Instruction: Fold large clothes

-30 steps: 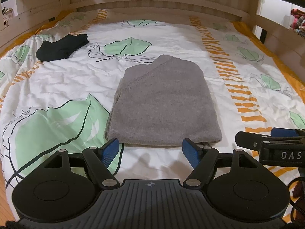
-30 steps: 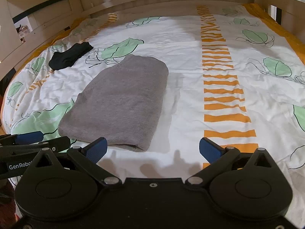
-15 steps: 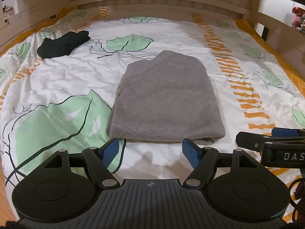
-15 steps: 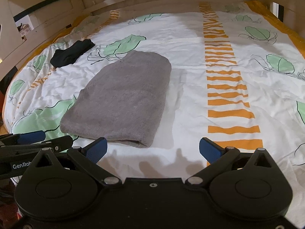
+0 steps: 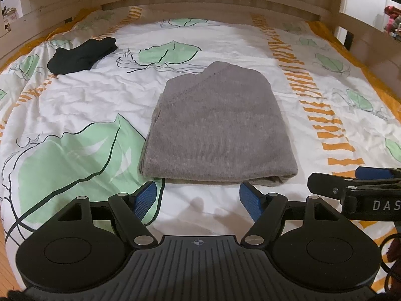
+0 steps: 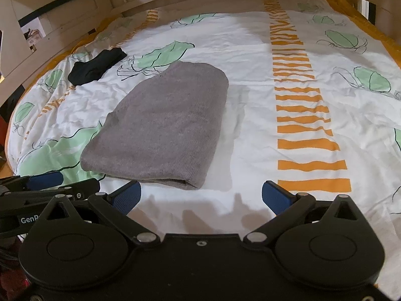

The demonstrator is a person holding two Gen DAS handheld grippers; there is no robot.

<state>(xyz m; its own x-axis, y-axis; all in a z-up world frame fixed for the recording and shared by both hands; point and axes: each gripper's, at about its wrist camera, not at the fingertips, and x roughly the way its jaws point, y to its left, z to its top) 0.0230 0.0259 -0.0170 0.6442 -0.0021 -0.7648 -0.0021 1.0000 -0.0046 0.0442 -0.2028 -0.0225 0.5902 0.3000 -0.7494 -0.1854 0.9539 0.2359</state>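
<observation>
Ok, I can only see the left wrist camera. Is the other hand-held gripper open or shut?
Observer: Open. The right hand-held gripper has its blue pads wide apart, with nothing between them.
Operator: Is it pointing at the grey thing too?
Observer: Partly. The grey folded garment lies ahead and mostly to its left, and only the near right corner sits between the pads' lines.
Operator: Can that camera see my gripper?
Observer: Yes, side on at the lower left. The left hand-held gripper shows a white label starting "GenR", cut off by the right one's body.
</observation>
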